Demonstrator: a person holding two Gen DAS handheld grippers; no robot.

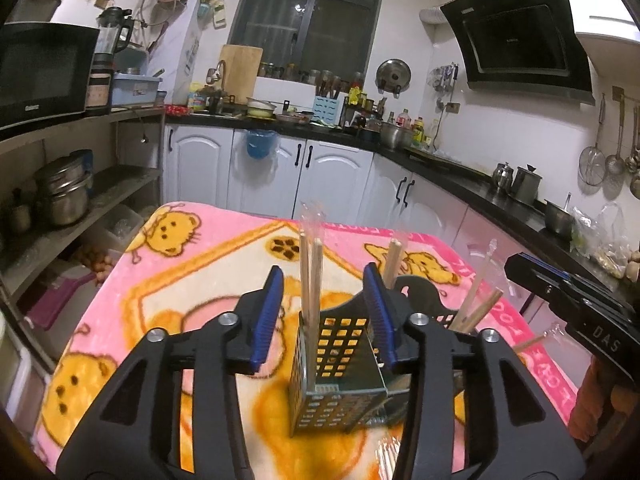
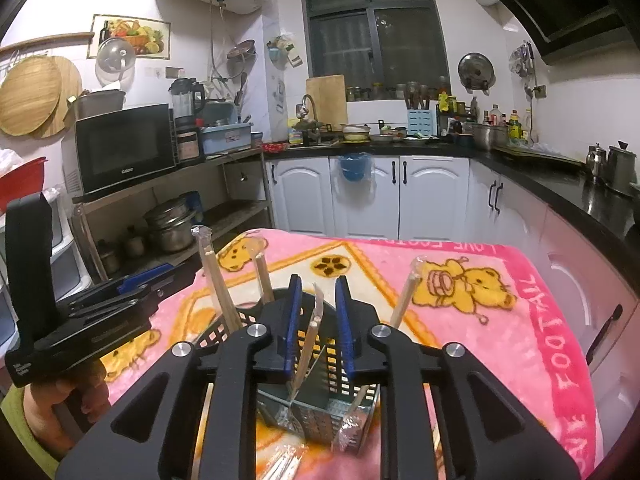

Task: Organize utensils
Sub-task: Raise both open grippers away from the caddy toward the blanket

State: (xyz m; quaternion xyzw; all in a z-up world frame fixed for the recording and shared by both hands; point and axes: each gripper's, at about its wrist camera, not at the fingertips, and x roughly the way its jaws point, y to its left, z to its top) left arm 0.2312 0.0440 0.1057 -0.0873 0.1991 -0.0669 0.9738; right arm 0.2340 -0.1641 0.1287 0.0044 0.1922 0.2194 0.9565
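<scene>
A perforated metal utensil holder stands on the pink bear blanket, next to a black plastic basket. Wrapped chopsticks stand upright in the holder, between the open blue pads of my left gripper, which do not touch them. More wrapped chopsticks lean in the basket. In the right wrist view my right gripper is open above the holder, with one wrapped pair of chopsticks leaning between its pads. Other pairs stand in the black basket.
The other handheld gripper shows at the right edge of the left view and at the left of the right view. Loose wrapped chopsticks lie on the blanket near the holder. Kitchen counters and shelves surround the table.
</scene>
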